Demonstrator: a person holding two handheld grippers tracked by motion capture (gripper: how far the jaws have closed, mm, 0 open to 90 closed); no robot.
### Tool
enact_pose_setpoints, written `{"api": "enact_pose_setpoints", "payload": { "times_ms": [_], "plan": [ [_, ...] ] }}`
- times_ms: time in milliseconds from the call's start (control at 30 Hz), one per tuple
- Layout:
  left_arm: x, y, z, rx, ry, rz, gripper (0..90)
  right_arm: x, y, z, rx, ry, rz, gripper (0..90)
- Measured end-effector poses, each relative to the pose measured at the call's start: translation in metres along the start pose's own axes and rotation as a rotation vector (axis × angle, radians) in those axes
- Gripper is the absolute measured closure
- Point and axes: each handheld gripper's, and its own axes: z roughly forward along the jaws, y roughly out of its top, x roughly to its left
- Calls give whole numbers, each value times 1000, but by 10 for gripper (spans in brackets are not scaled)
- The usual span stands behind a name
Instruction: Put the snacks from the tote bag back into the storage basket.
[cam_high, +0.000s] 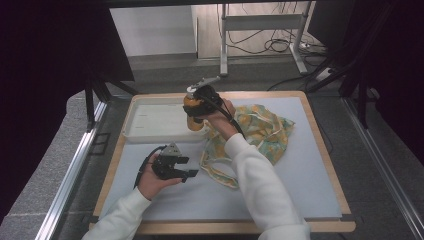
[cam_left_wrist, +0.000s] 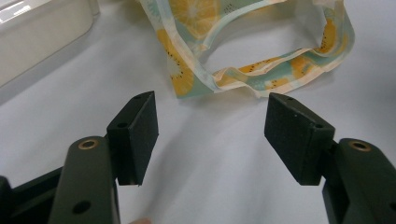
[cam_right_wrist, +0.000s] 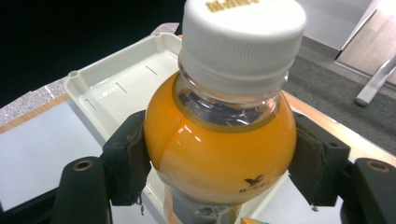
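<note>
Gripping an orange bottle (cam_right_wrist: 219, 135), the right gripper's (cam_right_wrist: 219, 158) jaws hover over the tray (cam_right_wrist: 116, 88); left gripper's (cam_left_wrist: 210, 135) gape empty.

The right tool (cam_right_wrist: 219, 163) clamps a bottle of orange juice (cam_right_wrist: 219, 149) by its round belly; beyond it lies a white tray (cam_right_wrist: 116, 79).

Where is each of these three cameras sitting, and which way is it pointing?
High view: above the person's side, looking forward and down on the table; both sleeves and hands show.
Left gripper view: on the left gripper, looking along its open jaws at the fruit-print bag.
Right gripper view: on the right gripper, jaws clamping an orange juice bottle above the white tray.
Shared: the high view also shows bag, tray and bottle.
</note>
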Motion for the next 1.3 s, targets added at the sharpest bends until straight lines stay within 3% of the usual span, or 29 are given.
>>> {"api": "enact_pose_setpoints", "payload": {
  "times_ms": [433,667,1000,1167,1300],
  "plan": [
    [2,0,0,2,-5,-8,350,-4,-10,33,66,-21,28,298],
    [1,0,0,-1,-10,-12,350,-5,-16,40,102,-33,24,298],
    [2,-1,0,1,-11,-15,350,-5,-23,41,131,-21,6,274],
    [1,-1,0,7,-10,-7,350,-4,-22,36,118,-21,23,166],
    [2,-2,-2,7,-5,-9,349,-2,-21,27,89,-14,27,157]
  ]
}}
